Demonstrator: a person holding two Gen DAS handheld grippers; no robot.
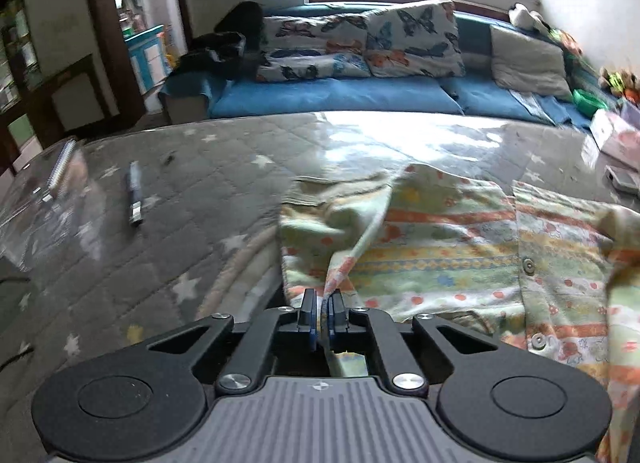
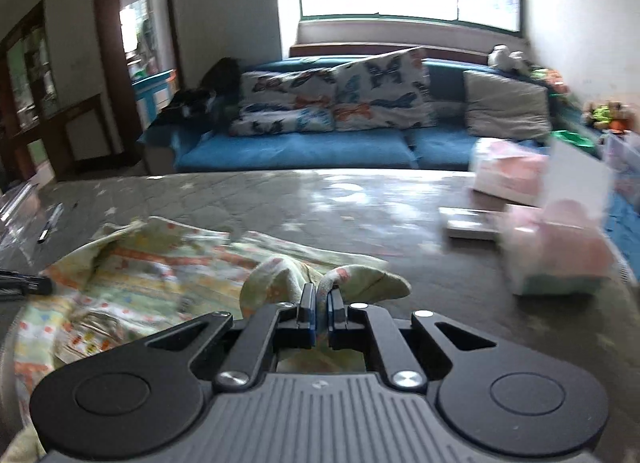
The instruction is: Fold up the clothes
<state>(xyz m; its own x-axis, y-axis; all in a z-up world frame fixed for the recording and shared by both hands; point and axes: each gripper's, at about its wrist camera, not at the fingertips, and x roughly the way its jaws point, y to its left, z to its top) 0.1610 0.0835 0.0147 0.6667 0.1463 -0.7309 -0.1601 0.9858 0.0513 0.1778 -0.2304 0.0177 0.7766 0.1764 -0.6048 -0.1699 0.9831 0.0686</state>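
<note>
A small patterned garment (image 1: 460,247), pale green with orange and yellow bands and snap buttons, lies on a grey star-print table cover (image 1: 192,199). My left gripper (image 1: 323,301) is shut on a raised fold of the garment's left part. In the right wrist view the garment (image 2: 152,271) spreads to the left. My right gripper (image 2: 322,299) is shut on a bunched edge of it, and the cloth bulges out on both sides of the fingers.
A pen (image 1: 135,193) and a spiral notebook (image 1: 62,167) lie at the table's left. Pink and white boxes (image 2: 556,247) and a flat device (image 2: 472,223) sit at its right. A blue sofa (image 2: 304,147) with butterfly cushions stands behind the table.
</note>
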